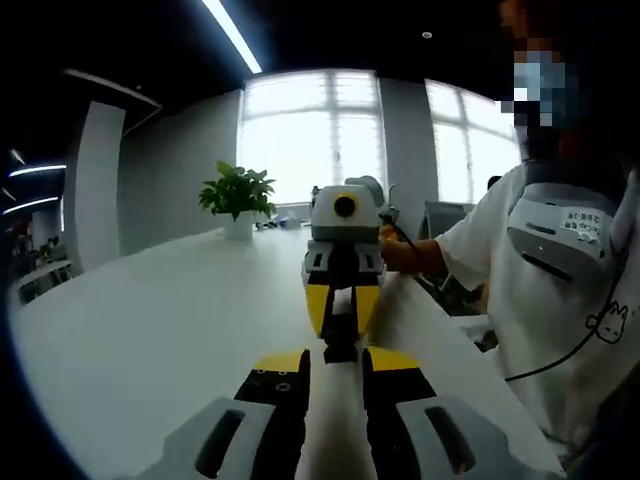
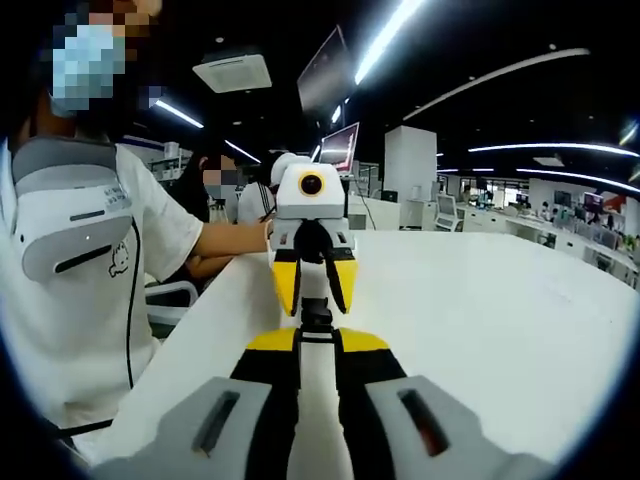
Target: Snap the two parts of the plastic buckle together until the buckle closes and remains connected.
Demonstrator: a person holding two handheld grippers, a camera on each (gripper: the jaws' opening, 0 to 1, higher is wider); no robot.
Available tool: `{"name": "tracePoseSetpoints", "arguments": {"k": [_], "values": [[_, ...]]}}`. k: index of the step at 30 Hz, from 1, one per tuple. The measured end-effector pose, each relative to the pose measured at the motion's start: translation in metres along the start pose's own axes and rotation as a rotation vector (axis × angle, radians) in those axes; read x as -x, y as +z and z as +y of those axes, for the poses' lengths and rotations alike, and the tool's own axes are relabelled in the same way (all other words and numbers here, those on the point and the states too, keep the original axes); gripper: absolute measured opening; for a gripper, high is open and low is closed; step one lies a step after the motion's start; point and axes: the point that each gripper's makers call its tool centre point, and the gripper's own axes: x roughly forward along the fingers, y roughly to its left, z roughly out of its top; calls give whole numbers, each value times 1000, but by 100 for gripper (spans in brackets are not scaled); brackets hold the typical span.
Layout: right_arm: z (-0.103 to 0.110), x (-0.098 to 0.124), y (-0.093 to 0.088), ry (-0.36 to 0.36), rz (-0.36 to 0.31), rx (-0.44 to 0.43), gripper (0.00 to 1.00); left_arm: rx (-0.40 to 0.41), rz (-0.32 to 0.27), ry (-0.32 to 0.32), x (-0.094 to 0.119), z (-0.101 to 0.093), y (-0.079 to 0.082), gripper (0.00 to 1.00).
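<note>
Two grippers: they face each other tip to tip over the white counter (image 1: 150, 320), meeting at a small black buckle.
Buckle: in the left gripper view it sits at lower centre (image 1: 340, 338), between the two sets of tips; in the right gripper view it is just below centre (image 2: 317, 318).
Left gripper (image 1: 335, 365): jaws nearly together, pinching the near end of the buckle.
Right gripper (image 2: 318, 340): jaws close together, pinching its own end of the buckle; in the left gripper view its yellow tips converge on the black piece.
Buckle join: I cannot tell whether the two parts are latched.
Person: white T-shirt (image 2: 90, 300), at the left of the right gripper view.
Plant: potted, upper left of centre (image 1: 238, 195), far end of the counter.
</note>
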Motion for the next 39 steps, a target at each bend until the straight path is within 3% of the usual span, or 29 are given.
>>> {"name": "tracePoseSetpoints", "arguments": {"k": [18,23,29,32,36,37,39], "values": [[3,-2,8,21,-31,-23,12,52,-39,-3,1,-7,7,12],[8,-2,6,67,-12,-53,11,64,2,-36,-1,-14,2,11],[7,-4,-3,86,38,-42,11,64,88,-35,-9,-13,-14,10],[7,-6,0,95,29,-66,11,84,108,-37,-13,-12,-21,10],[12,-16,-2,119,87,-39,11,66,167,-34,-26,-15,-37,10],[13,-16,-1,125,93,-35,11,42,178,-2,-26,-9,-40,10],[11,-14,-1,111,105,-6,11,57,175,-14,-29,-8,-37,10]]}}
